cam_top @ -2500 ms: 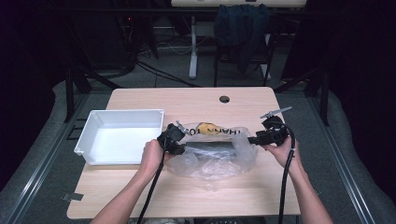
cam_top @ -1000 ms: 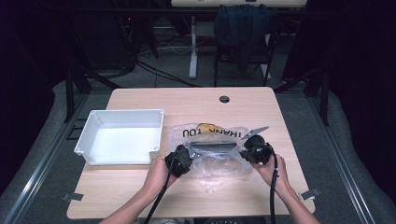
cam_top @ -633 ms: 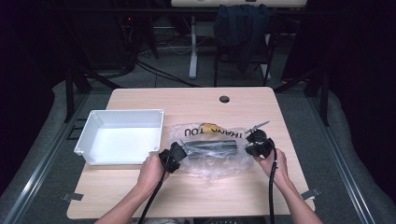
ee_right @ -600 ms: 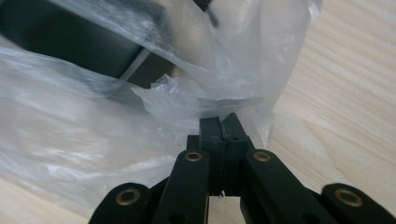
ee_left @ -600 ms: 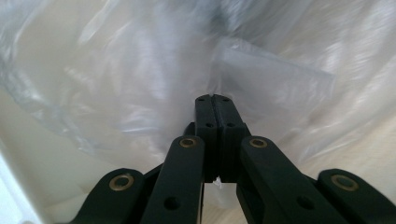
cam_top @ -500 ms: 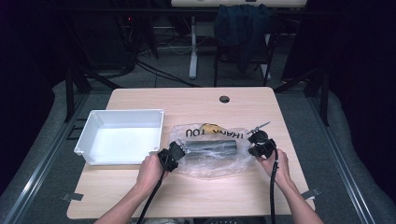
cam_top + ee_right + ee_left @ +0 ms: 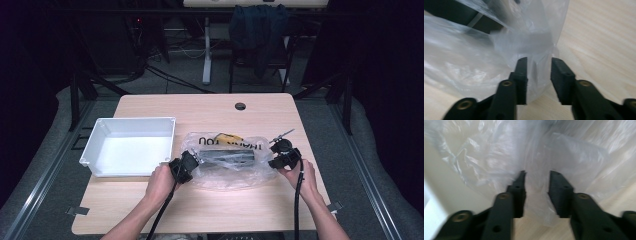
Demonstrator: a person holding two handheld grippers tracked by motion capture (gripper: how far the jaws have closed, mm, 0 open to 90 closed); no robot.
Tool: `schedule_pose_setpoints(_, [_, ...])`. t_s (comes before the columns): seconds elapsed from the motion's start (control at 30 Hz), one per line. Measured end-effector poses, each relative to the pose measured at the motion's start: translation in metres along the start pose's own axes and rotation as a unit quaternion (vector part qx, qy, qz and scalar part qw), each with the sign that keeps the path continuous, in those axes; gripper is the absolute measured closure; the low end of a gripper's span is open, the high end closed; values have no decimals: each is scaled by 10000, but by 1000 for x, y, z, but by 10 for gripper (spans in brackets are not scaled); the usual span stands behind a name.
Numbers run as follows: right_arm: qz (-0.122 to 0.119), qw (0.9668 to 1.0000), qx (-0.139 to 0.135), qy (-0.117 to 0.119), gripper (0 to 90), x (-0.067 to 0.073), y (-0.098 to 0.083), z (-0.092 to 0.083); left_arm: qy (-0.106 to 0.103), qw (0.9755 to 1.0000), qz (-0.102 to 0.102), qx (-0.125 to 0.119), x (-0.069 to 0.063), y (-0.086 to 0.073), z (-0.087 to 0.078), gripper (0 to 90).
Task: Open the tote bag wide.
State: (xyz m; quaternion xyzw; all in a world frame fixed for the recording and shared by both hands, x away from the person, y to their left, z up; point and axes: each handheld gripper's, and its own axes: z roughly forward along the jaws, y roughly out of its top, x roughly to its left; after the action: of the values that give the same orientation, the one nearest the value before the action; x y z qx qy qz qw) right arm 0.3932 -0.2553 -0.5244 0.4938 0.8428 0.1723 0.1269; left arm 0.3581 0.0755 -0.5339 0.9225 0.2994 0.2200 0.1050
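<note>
A clear plastic bag (image 7: pixel 235 172) printed THANK YOU lies flat on the wooden table (image 7: pixel 210 210). Inside it are a long black object (image 7: pixel 227 156) and something yellow (image 7: pixel 226 137). My left gripper (image 7: pixel 194 160) is at the bag's left end. Its jaws have just been opening, and in the left gripper view (image 7: pixel 537 173) they stand apart with loose film between them. My right gripper (image 7: pixel 274 156) is at the bag's right end. Its jaws have also just been opening, and the gripper (image 7: pixel 539 60) straddles a fold of the bag (image 7: pixel 529 45) without pressing it.
A white bin (image 7: pixel 135 120) stands at the left of the table, close to my left hand. A round cable hole (image 7: pixel 240 106) sits near the far edge. Dark chairs and cables stand beyond the table.
The two hands have spread apart, the right one moving outward to the right. The bag now lies stretched flat between them.
</note>
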Motion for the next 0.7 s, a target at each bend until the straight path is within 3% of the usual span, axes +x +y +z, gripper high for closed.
schedule_pose_setpoints(0.1, [71,9994,-255,241,503,0,1,-18,-149,9995,-69,-265,4,2,-23,521])
schedule_pose_setpoints(0.27, [-39,9977,-616,266,383,5,5,-55,-289,9978,-224,-551,10,4,-47,412])
schedule_pose_setpoints(0.4, [-322,9934,-1023,401,354,26,13,-76,-284,9965,-372,-691,17,7,-58,372])
schedule_pose_setpoints(0.53, [-710,9918,-971,431,366,46,28,-65,-354,9946,-504,-830,23,12,-64,363])
schedule_pose_setpoints(0.63, [-707,9939,-763,357,394,49,36,-49,-439,9940,-565,-828,24,18,-58,362])
schedule_pose_setpoints(0.7, [-690,9954,-597,289,410,44,41,-35,-421,9949,-561,-722,23,22,-48,373])
